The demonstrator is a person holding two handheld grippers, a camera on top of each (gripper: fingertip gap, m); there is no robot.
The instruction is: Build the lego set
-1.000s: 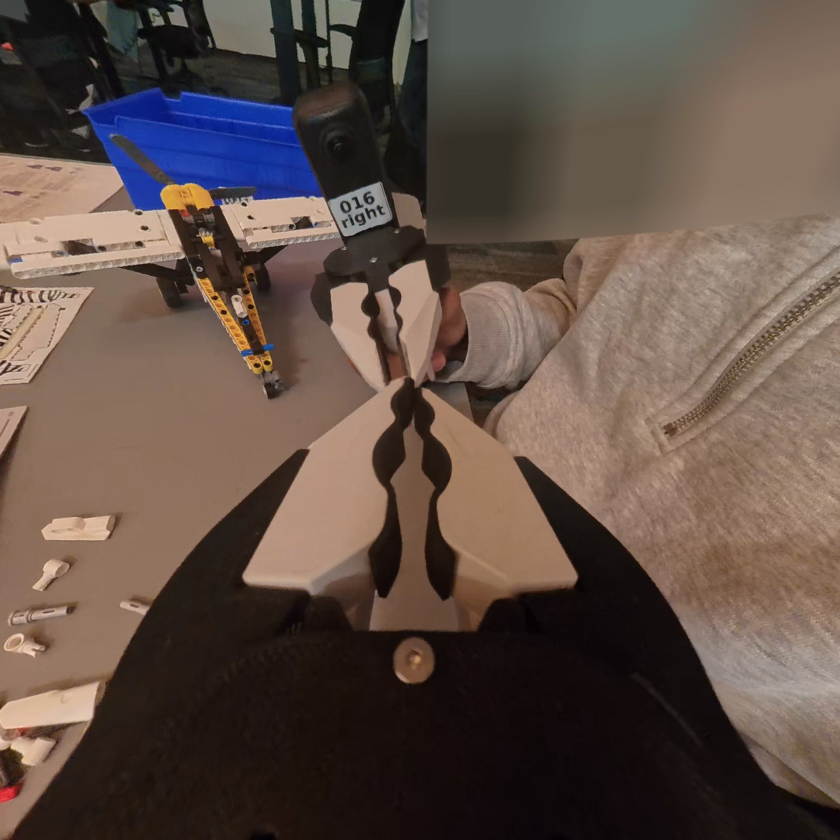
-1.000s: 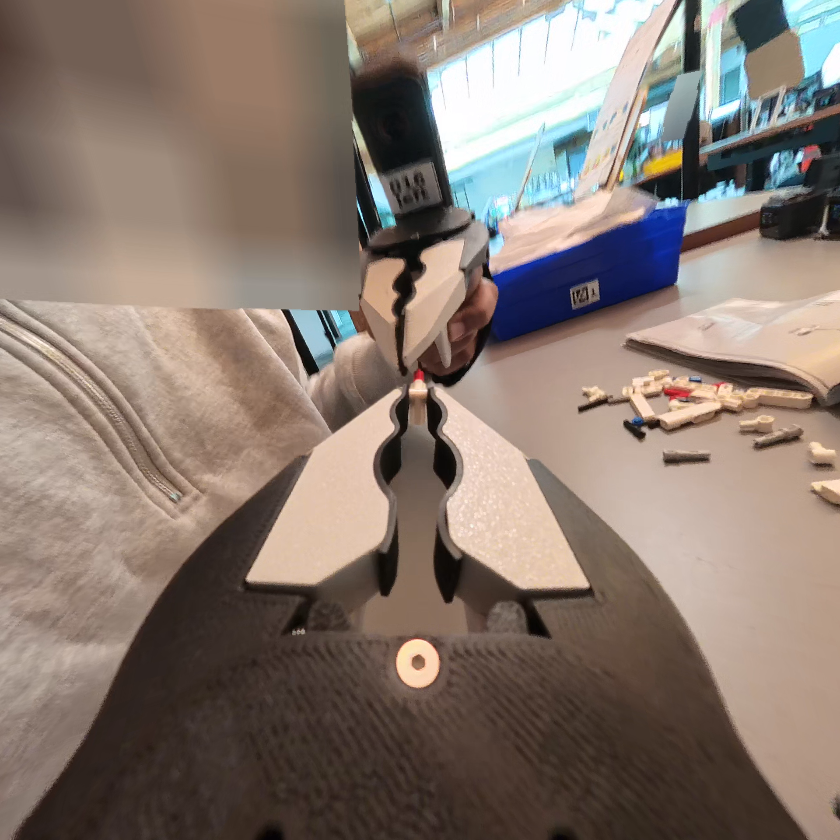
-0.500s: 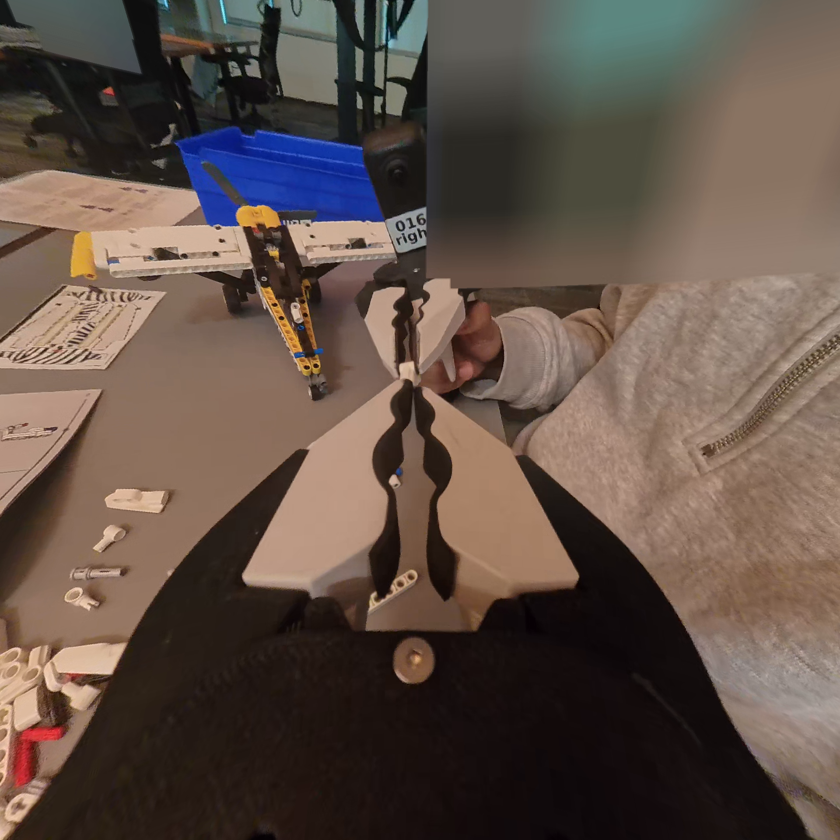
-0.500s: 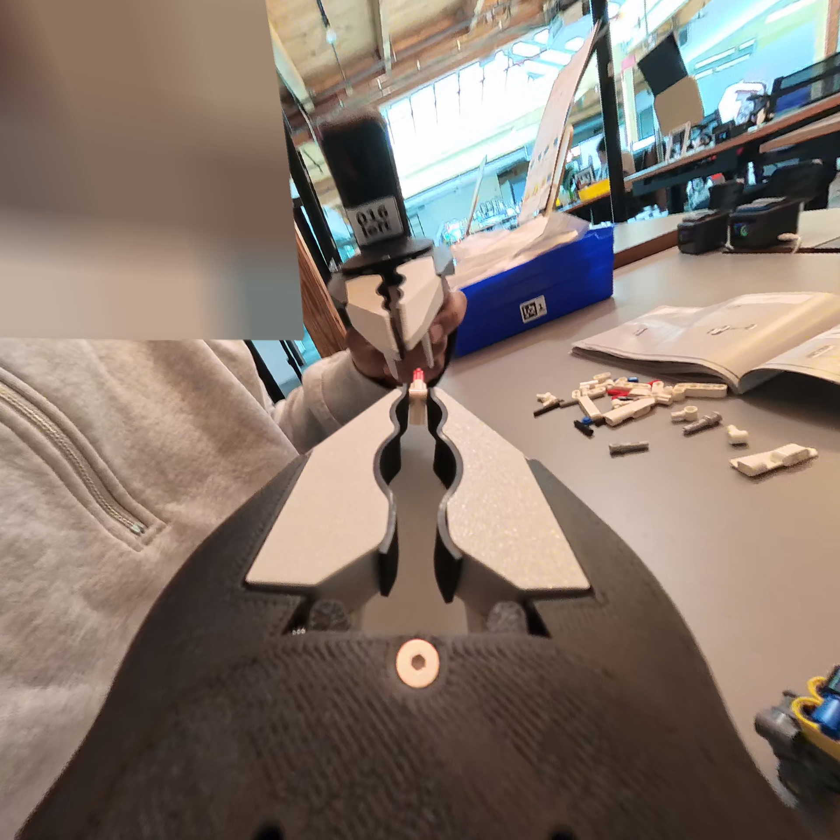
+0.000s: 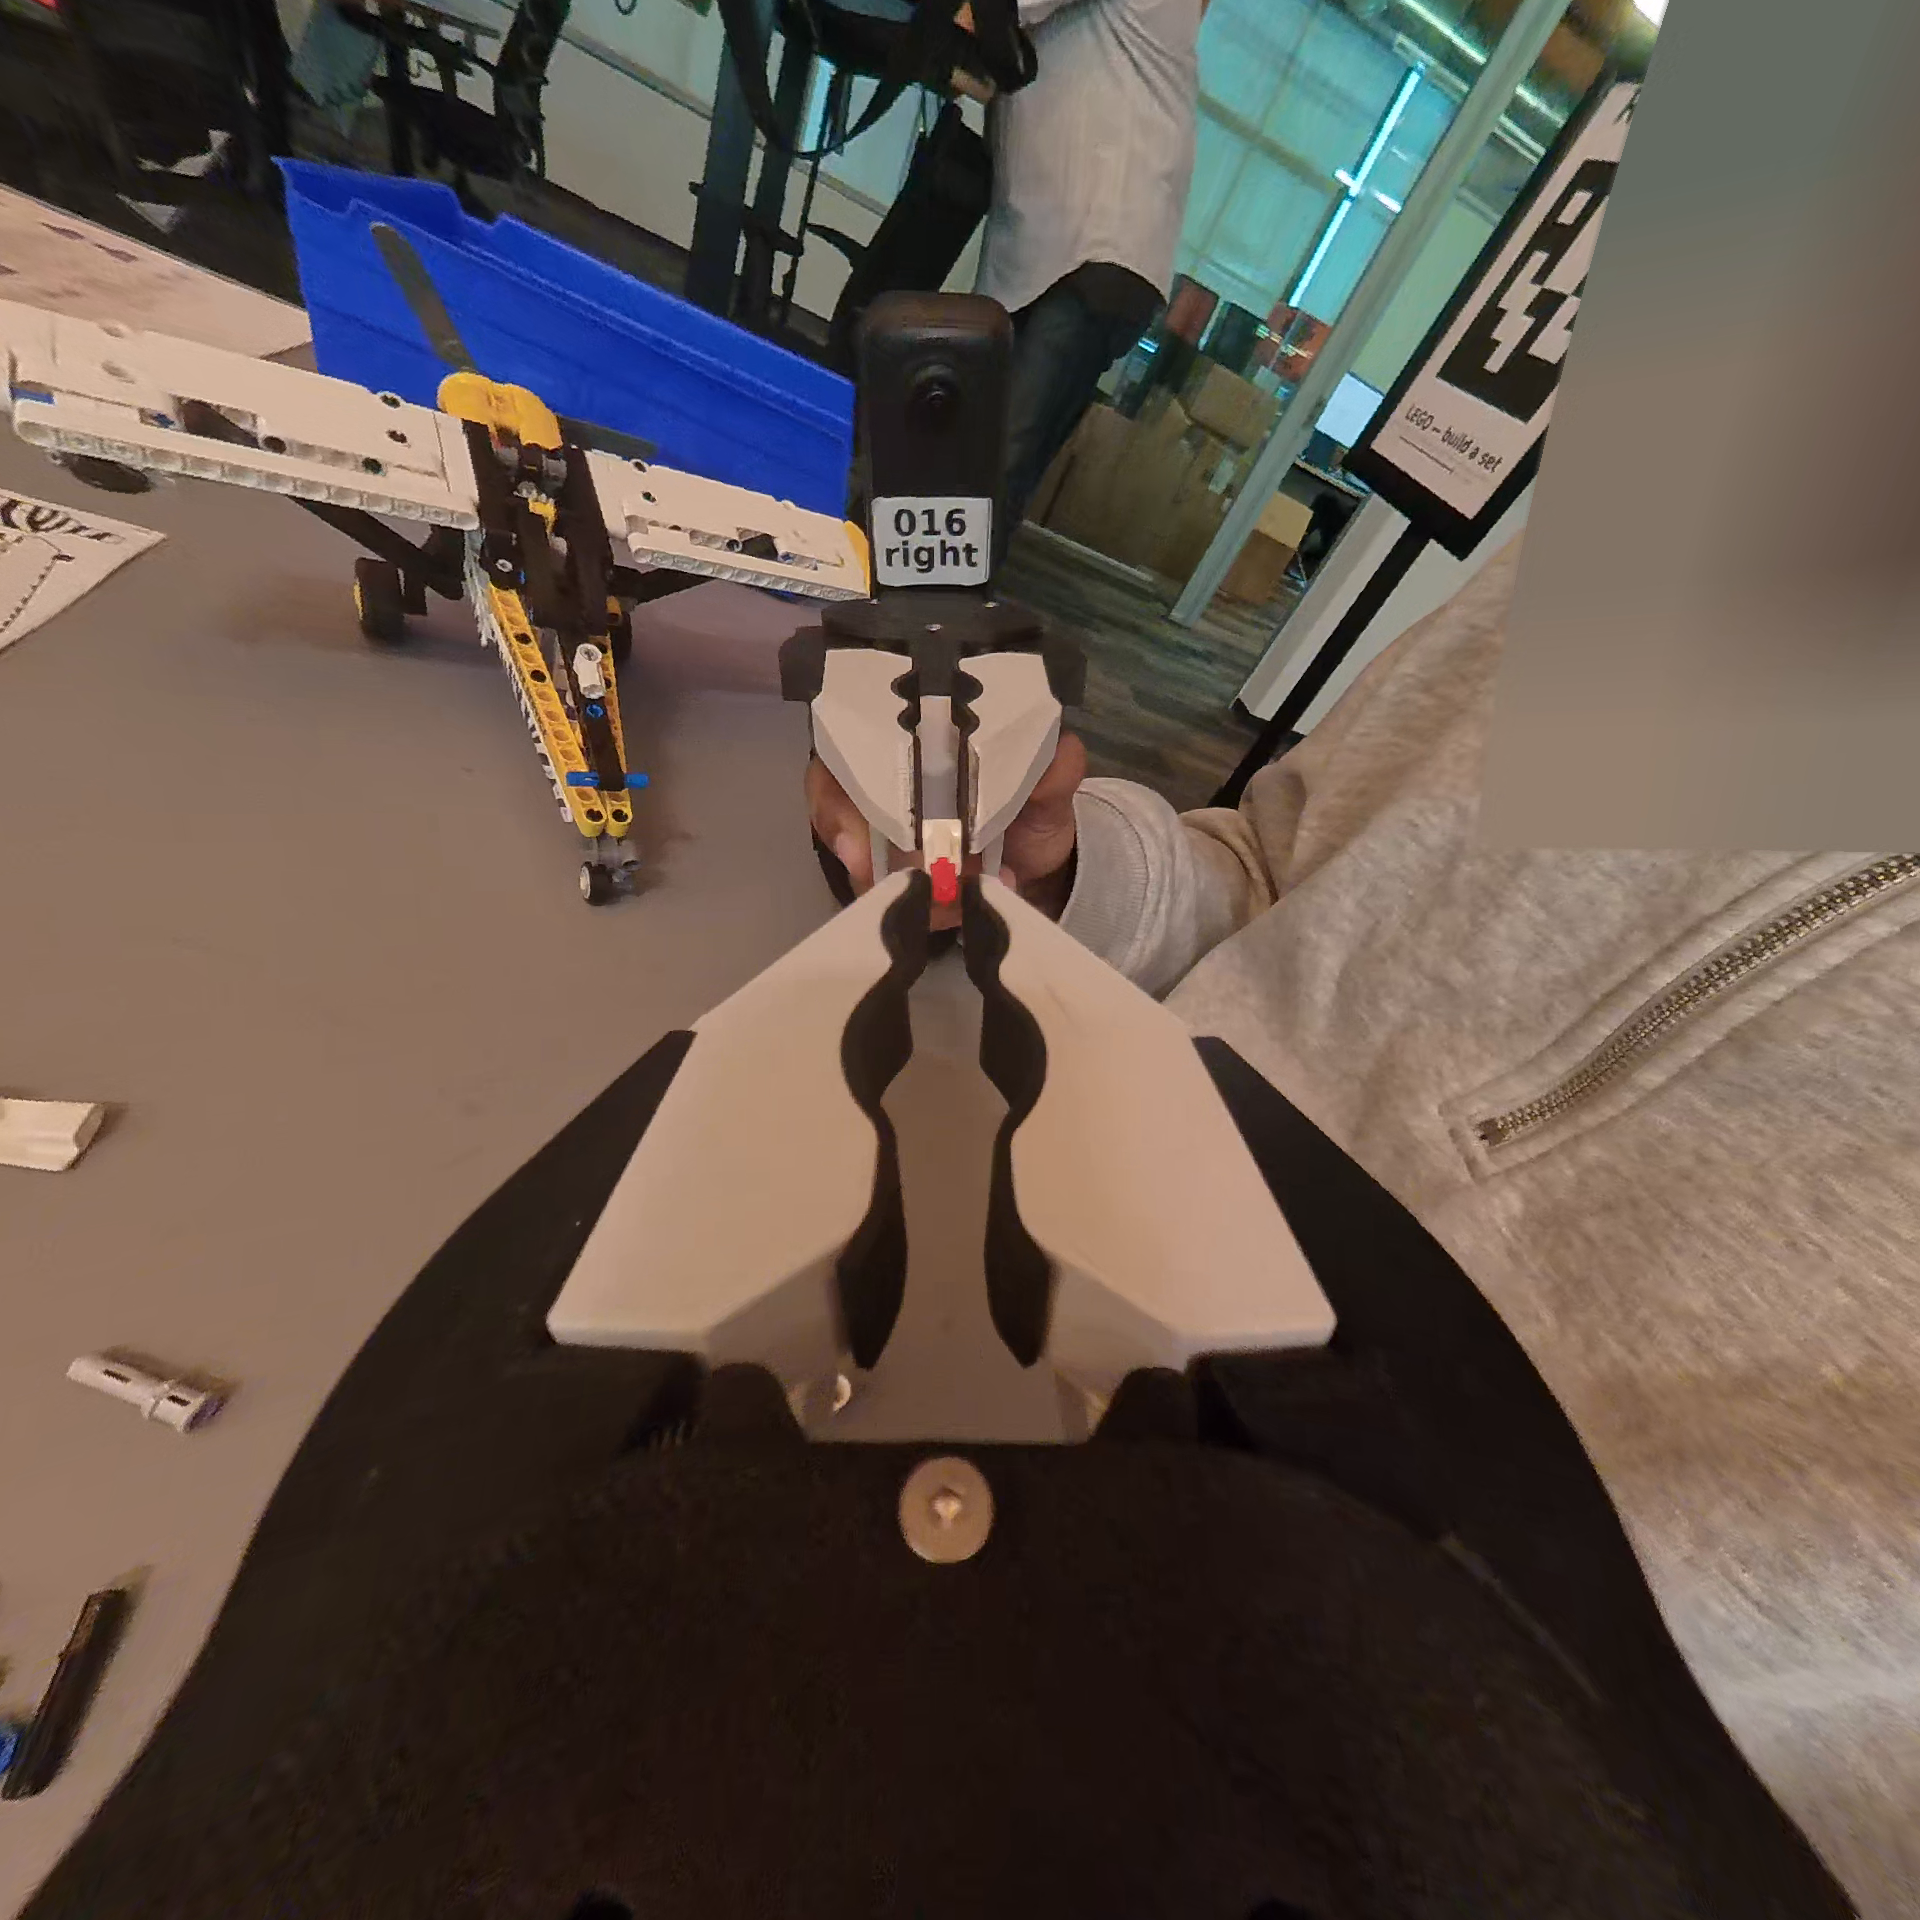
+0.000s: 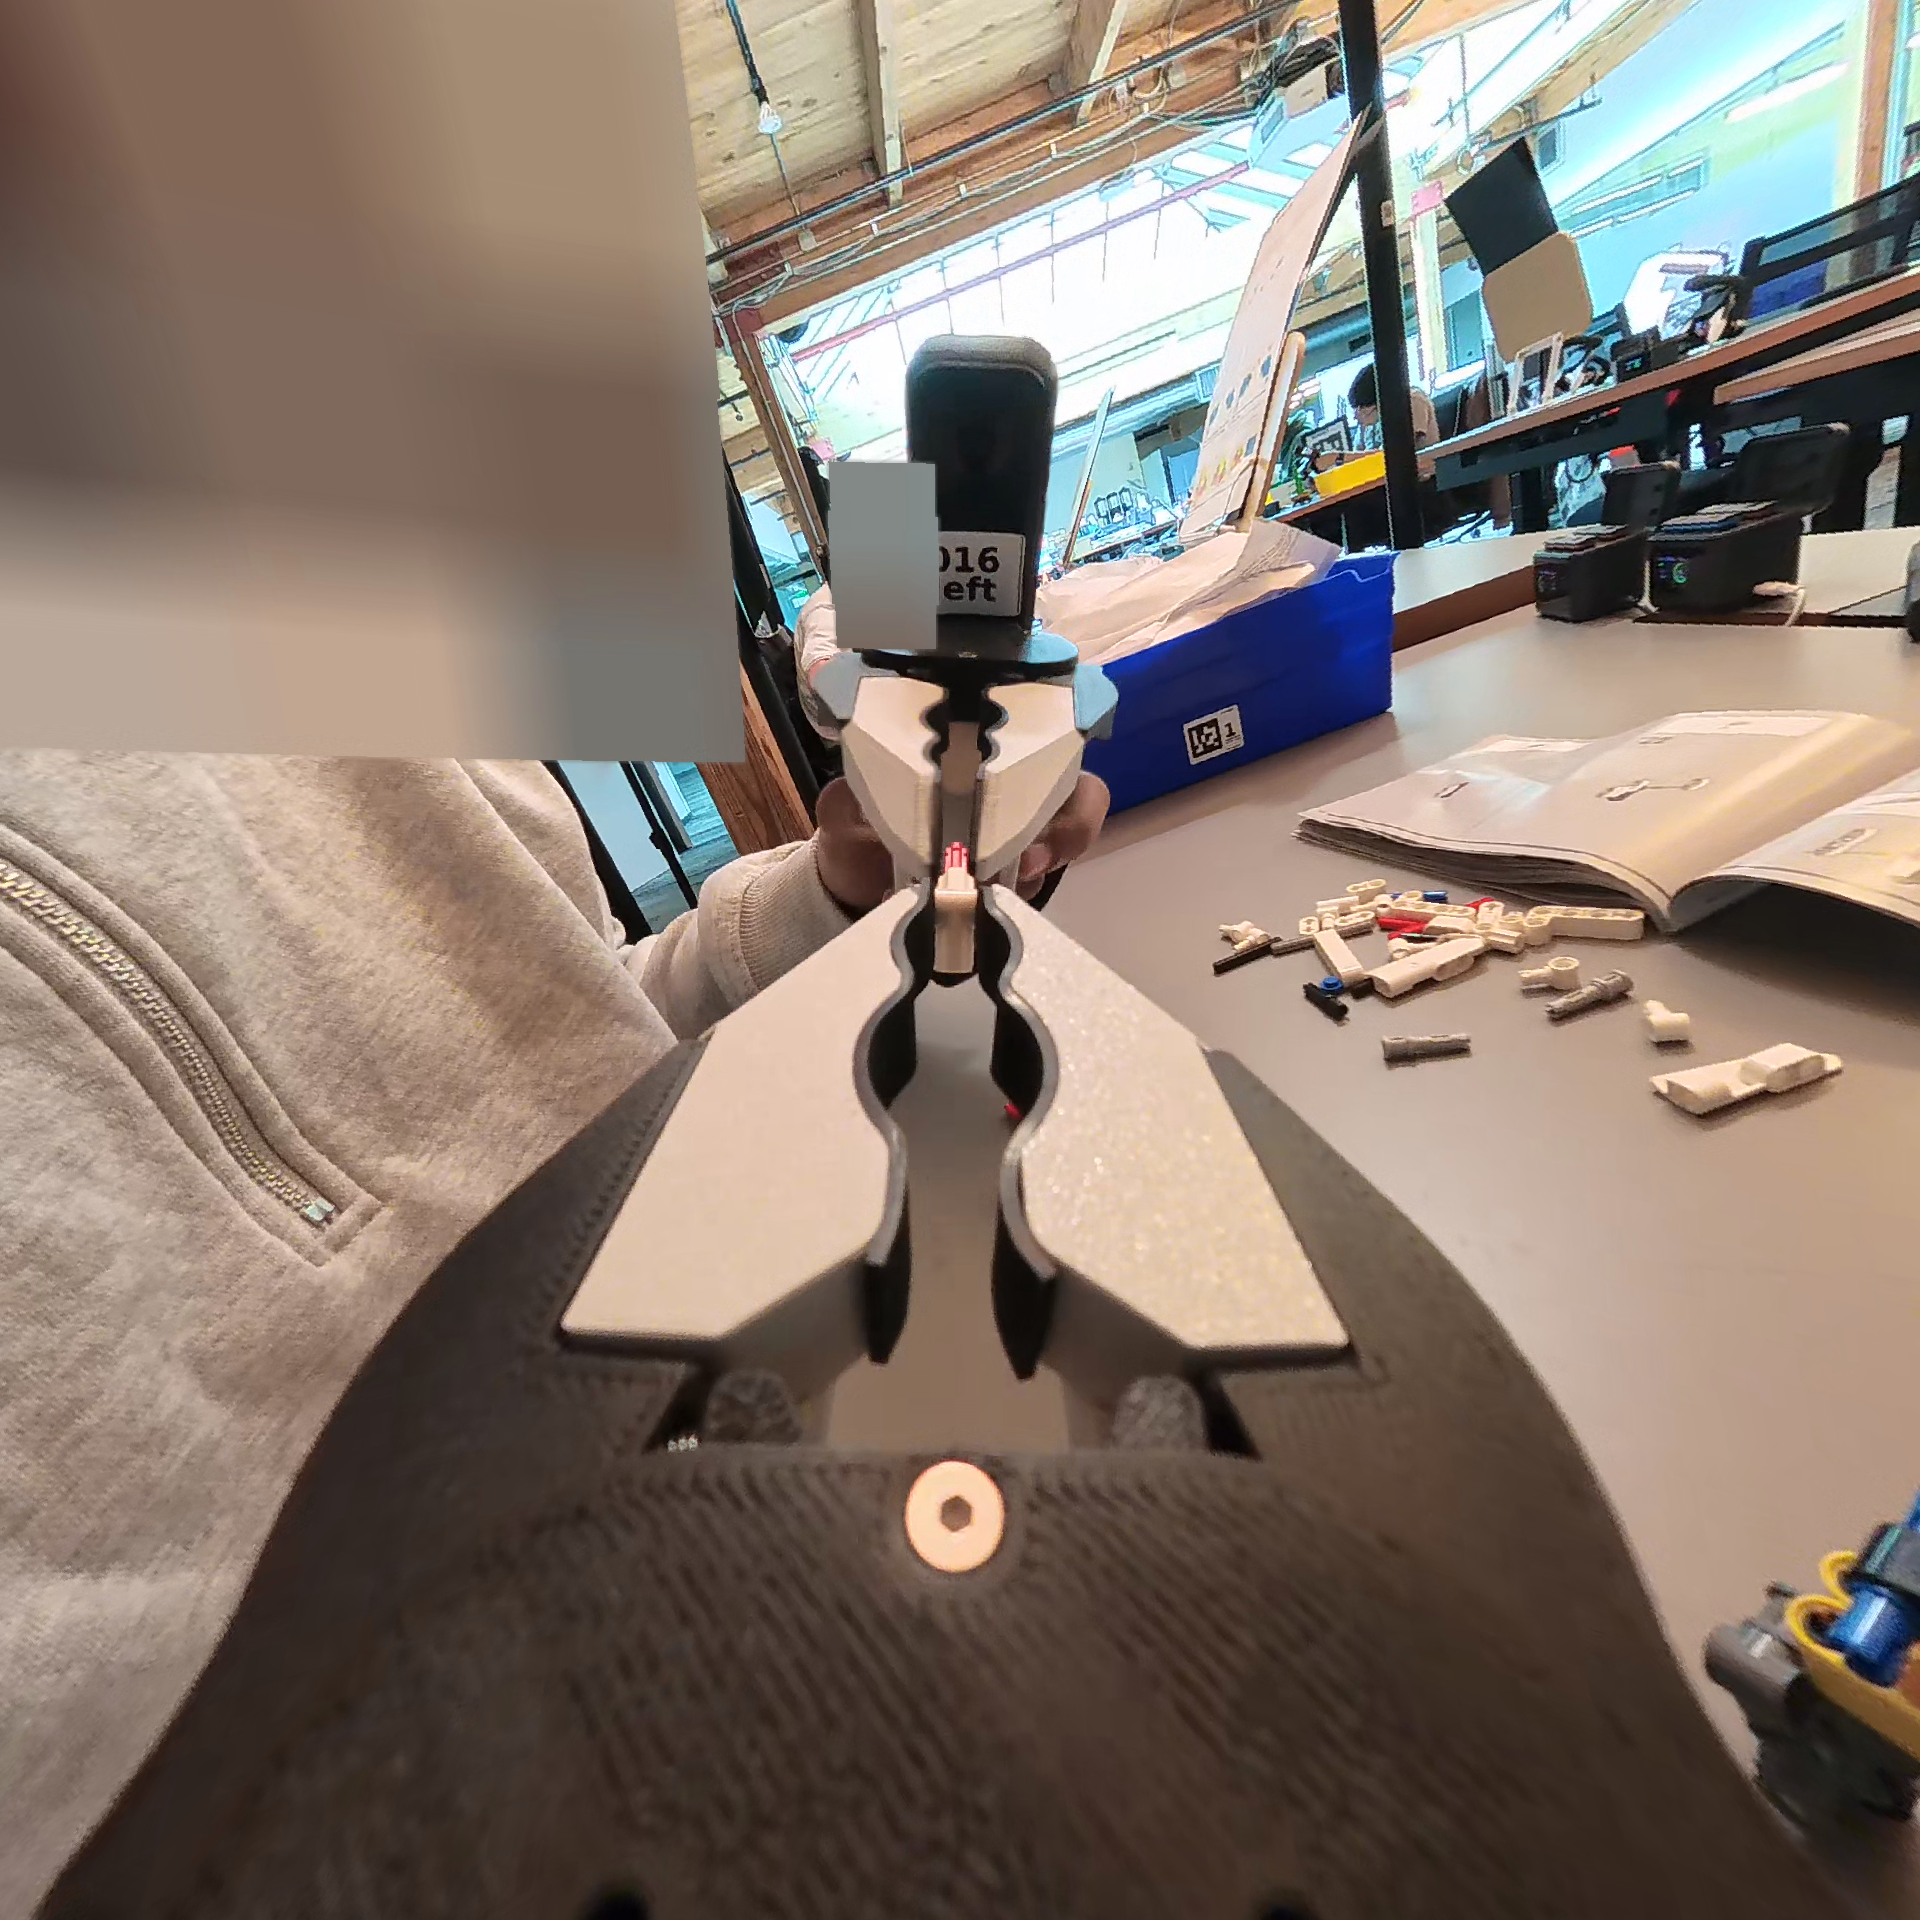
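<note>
My right gripper [image 6: 954,904] is shut on a small white Lego piece [image 6: 954,925] with a red pin [image 6: 958,855] sticking out of its far end. My left gripper [image 5: 943,891] faces it tip to tip, and its jaws are closed around the red pin [image 5: 943,876]. In the left wrist view the right gripper [image 5: 943,847] holds the white piece [image 5: 943,833] in front of a hand. In the right wrist view the left gripper [image 6: 958,862] shows beyond the pin. Both are held above the grey table [image 5: 260,987].
A half-built yellow, black and white Lego plane [image 5: 540,582] stands on the table ahead of a blue bin [image 5: 582,343]. Several loose pieces [image 6: 1423,935], a white panel [image 6: 1745,1075] and an open manual [image 6: 1662,800] lie to the right. A person's grey hoodie [image 5: 1558,1195] is close by.
The left gripper was fully shut and apart from the right one. It has now closed in on the red pin at the end of the white piece. Both views have tilted upward.
</note>
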